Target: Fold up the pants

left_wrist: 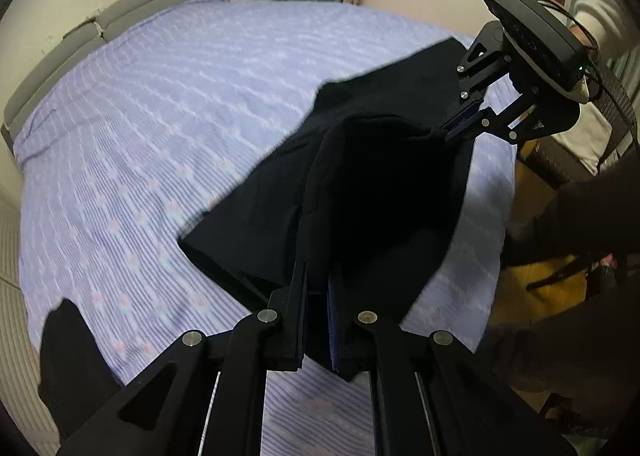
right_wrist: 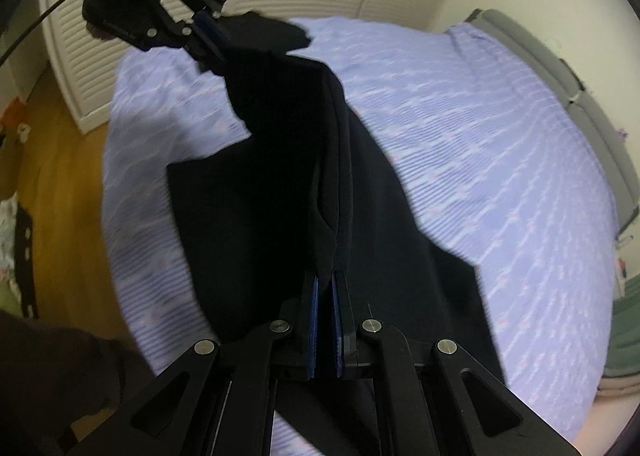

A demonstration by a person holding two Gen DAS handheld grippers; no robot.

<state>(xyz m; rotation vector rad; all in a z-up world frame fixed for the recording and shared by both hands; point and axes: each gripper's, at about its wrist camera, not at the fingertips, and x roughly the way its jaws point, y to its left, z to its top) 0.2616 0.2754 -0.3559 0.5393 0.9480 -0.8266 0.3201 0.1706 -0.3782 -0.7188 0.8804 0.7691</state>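
One pair of dark pants hangs stretched between two grippers above the bed, its lower part lying on the lilac striped cover. The left gripper has its jaws clenched on one fabric edge; the right gripper, raised opposite, pinches the other. The cloth looks plain, smooth, near-black

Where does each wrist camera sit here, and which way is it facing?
Left wrist: on the left gripper, looking over the black fabric pants at the right gripper; dark sleeve at right.
Right wrist: on the right gripper, facing the left gripper.
Shared: pants, lavender striped bedspread, grey headboard.
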